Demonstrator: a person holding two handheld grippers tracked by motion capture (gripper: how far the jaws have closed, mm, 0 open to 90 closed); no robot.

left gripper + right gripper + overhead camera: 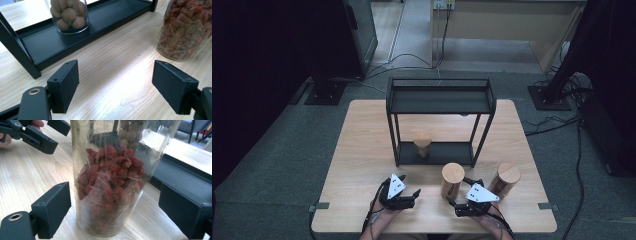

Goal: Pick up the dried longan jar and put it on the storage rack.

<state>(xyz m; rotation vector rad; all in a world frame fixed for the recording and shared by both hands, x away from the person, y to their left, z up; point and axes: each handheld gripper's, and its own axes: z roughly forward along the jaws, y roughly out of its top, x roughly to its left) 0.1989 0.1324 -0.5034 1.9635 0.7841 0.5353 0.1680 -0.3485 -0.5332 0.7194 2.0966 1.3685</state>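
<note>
A glass jar of red dried berries (452,179) with a wooden lid stands on the table in front of the black shelf rack (439,102). In the right gripper view this jar (110,182) stands between the wide-apart jaws of my right gripper (115,207), and neither pad touches the glass. In the high view my right gripper (462,191) sits just right of and behind that jar. My left gripper (411,185) lies to the jar's left, open and holding nothing (115,85). A jar of round brown nuts (70,15) stands on the rack's lower shelf (100,27).
A third wooden-lidded jar (507,179) stands on the table to the right of my right gripper. The rack's top shelf holds nothing. The table's front edge (432,231) is close behind both hands. Cables run across the floor beyond the table.
</note>
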